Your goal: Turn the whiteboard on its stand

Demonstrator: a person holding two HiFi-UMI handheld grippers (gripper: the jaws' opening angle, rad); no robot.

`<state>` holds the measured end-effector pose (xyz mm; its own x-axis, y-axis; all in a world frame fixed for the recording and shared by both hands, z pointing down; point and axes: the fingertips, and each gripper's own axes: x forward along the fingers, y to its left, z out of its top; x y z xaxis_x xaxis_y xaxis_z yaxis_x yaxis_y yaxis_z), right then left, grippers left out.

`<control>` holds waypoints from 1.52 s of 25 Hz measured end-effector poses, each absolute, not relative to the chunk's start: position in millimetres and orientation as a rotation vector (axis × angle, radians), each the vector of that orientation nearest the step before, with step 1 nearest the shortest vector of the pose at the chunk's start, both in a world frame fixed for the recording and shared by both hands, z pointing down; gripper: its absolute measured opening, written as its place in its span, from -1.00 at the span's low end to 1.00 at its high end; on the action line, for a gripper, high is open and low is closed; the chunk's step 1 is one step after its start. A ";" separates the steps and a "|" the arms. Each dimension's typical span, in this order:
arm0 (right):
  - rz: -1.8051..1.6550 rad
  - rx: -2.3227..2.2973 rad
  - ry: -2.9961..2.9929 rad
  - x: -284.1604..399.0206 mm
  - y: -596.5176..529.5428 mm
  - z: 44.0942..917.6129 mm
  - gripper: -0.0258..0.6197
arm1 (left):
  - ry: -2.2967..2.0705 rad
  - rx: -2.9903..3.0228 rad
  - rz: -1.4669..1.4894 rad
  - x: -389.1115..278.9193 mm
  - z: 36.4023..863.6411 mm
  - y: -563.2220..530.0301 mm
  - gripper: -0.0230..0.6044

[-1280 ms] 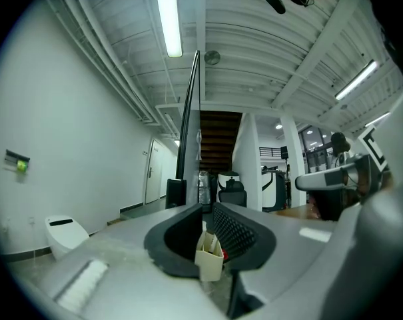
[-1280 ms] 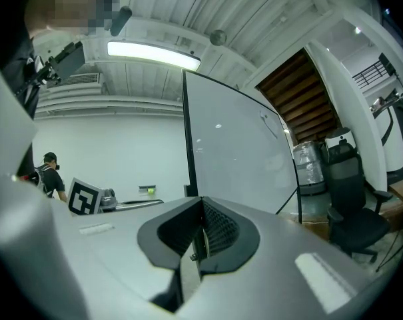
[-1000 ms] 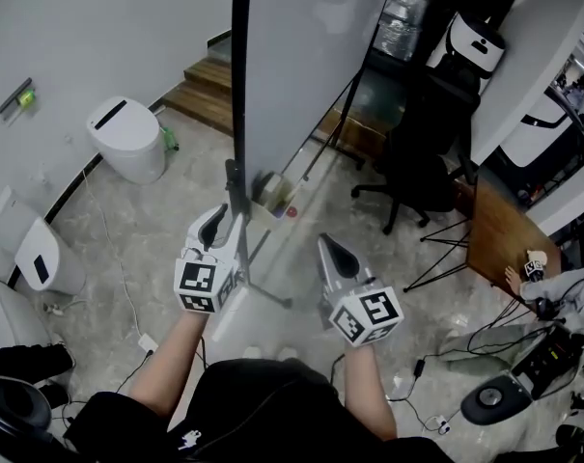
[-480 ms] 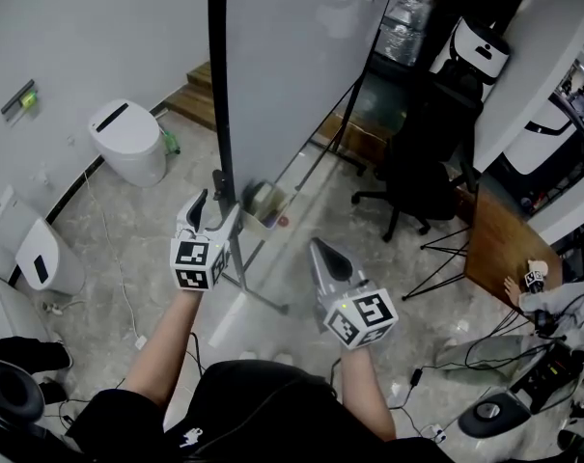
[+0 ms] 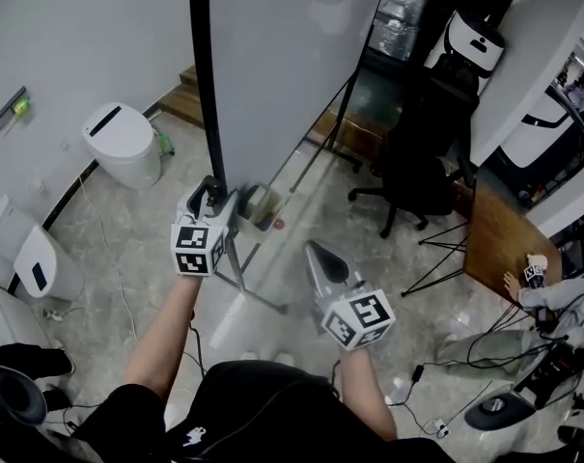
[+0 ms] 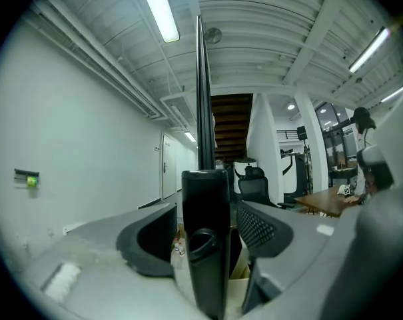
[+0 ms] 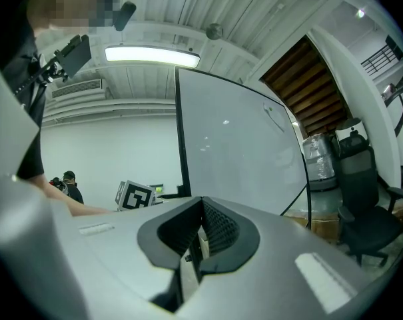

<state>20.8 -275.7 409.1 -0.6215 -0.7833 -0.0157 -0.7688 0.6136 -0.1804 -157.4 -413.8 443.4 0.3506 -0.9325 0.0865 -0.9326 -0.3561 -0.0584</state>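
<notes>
1. Now the left gripper (image 5: 212, 193) is at the black upright post (image 5: 203, 85) on the near edge of the tall white whiteboard (image 5: 282, 66), and its jaws are opening. The post stands between the pads with a gap on each side, so nothing is clamped. A push from here could slide off the post, and the board would not turn.
2. The right gripper (image 5: 318, 252) hangs lower with its jaws closed on nothing, apart from the board. With nothing steadying it, the panel could swing towards the black office chair (image 5: 412, 177) behind.
3. The stand's grey foot bar (image 5: 263, 297) lies close in front of the person, so a bump could shift the whole stand.
4. The board's top and its pivot are cut off. Whether a lock holds the board cannot be told. The rounded fitting low on the post is too dark to identify.
</notes>
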 end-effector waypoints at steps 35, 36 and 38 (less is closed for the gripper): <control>-0.271 -1.412 2.693 49.1 -248.1 419.1 -0.90 | -1.806 2.490 0.164 -164.0 444.1 -375.9 -0.33; -0.270 -1.408 2.696 48.4 -247.0 419.1 -0.89 | -1.808 2.490 0.163 -165.1 444.1 -370.9 -0.33; -0.268 -1.398 2.701 45.2 -245.1 418.3 -0.90 | -1.808 2.491 0.165 -167.2 443.7 -363.0 -0.33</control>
<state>45.2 -245.1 418.3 -0.5775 -0.8164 0.0027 -0.8010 0.5660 -0.1954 -167.2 -363.0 443.7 0.3068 -0.9440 0.1214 -0.9504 -0.3108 -0.0149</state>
